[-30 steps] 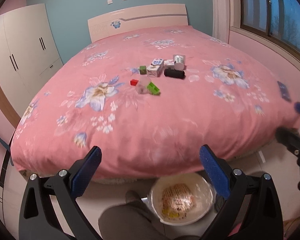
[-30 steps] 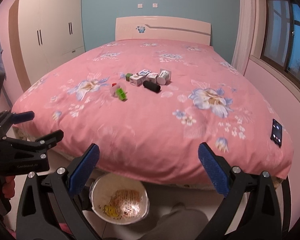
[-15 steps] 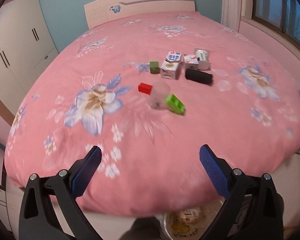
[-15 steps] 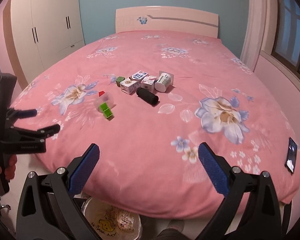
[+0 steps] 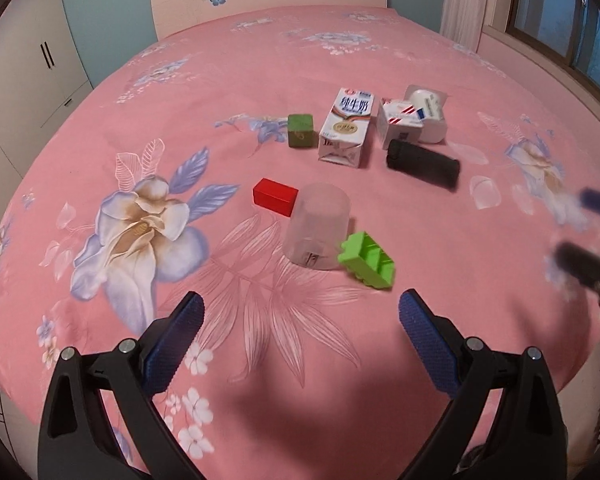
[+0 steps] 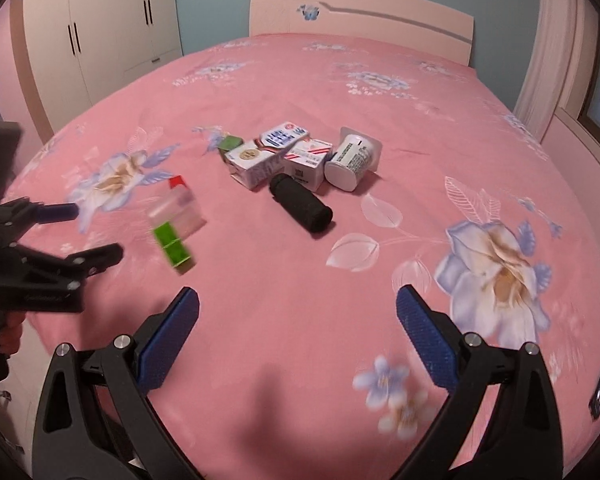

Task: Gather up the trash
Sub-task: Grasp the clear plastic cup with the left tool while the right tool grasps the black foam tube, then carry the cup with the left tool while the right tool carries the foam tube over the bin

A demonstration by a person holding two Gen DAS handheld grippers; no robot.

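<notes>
Hovering over the pink bed point(image 5: 380, 60), your left tool point(image 5: 300, 320) is spread wide and holds nothing — the clear plastic cup point(image 5: 318, 228) lies on its side at its 12 o'clock, touching a green brick point(image 5: 368, 258) and a red block point(image 5: 274, 196). Your right tool point(image 6: 298, 314) gapes wide too, empty. At its 12 o'clock lies the black roll point(image 6: 302, 202); past it the milk carton point(image 6: 262, 154), the small box point(image 6: 308, 160) and the yogurt pot point(image 6: 350, 160) cluster together — a green cube point(image 5: 300, 130) sits just beside the carton.
</notes>
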